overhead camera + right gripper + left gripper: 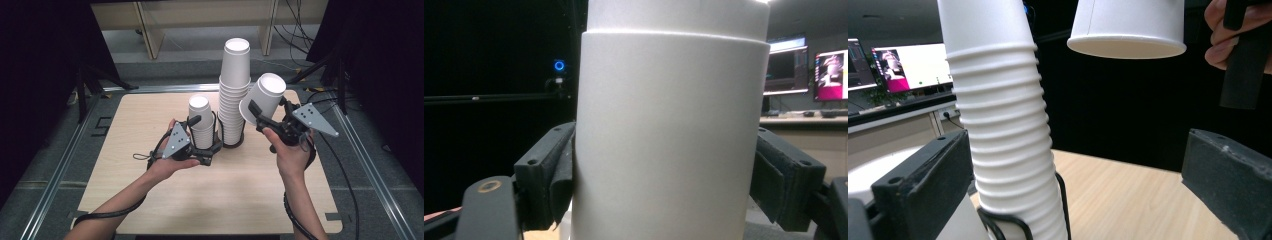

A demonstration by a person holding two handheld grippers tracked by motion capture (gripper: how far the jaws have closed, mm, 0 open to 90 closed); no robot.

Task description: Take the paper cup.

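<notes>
Fingers of the right gripper (257, 119) clamp a tilted paper cup (264, 97) at two o'clock of the tall cup stack (234, 95), while the left gripper (205, 132) brackets a short stack (201, 120) at nine, seemingly loosely; its own view shows wide jaws around the tall stack (1003, 130); the right's shows pads pressing the cup (669, 130).

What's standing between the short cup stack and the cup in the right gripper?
The tall cup stack stands between the short stack and the held cup, seen in the high view.
</notes>
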